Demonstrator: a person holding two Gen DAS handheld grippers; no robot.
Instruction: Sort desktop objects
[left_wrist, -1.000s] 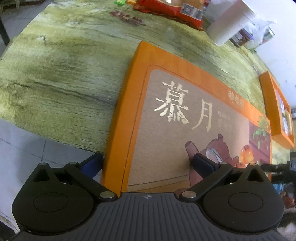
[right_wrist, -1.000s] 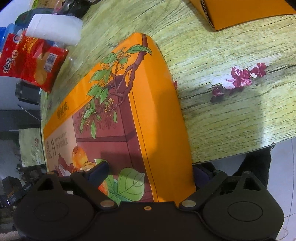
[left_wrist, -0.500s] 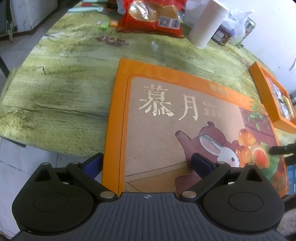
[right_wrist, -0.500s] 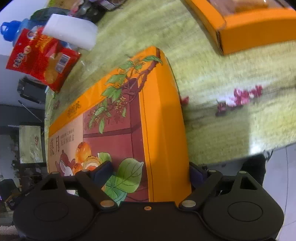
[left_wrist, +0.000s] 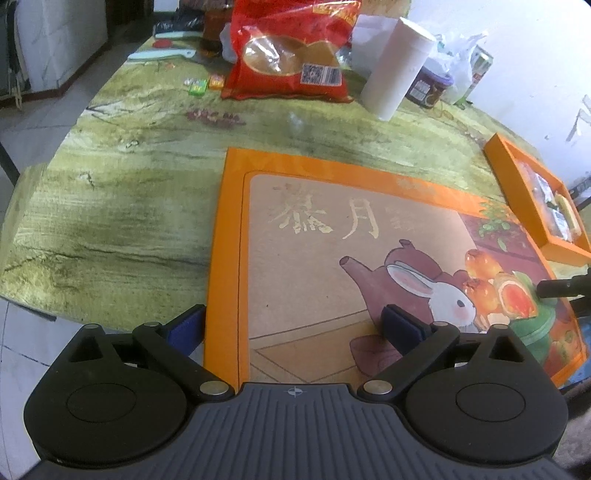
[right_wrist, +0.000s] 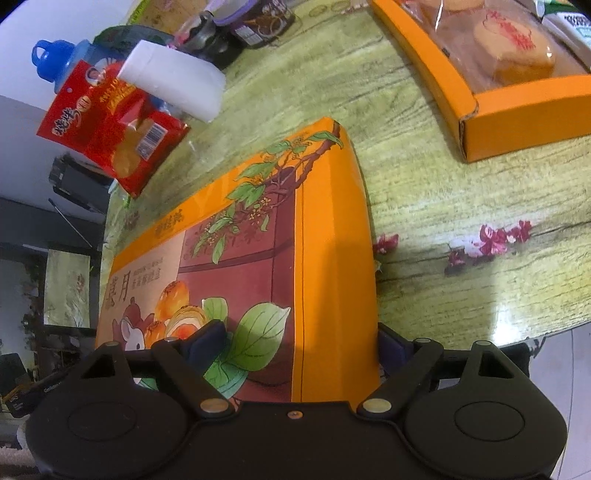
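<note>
A large orange box lid (left_wrist: 332, 236) with a rabbit and teapot picture is held at both near corners. My left gripper (left_wrist: 291, 328) is shut on its left near corner, one finger under the edge and one on the top face. My right gripper (right_wrist: 299, 343) is shut on its right near corner (right_wrist: 332, 277) in the same way. The lid looks tilted, near edge raised, over the green table (left_wrist: 110, 184). The open orange box base (right_wrist: 517, 92) with wrapped mooncakes lies to the right, also in the left wrist view (left_wrist: 539, 199).
At the table's far side stand a red snack bag (left_wrist: 291, 48), a white paper roll (left_wrist: 395, 70), a dark jar (left_wrist: 428, 85), small candy packs (left_wrist: 203, 85) and a blue-capped bottle (right_wrist: 55, 62). The table edge and tiled floor (left_wrist: 22, 354) lie near me.
Both grippers have risen with the lid and pitched up, so more of the table's far side and the open box base now show. Both grips are unchanged.
</note>
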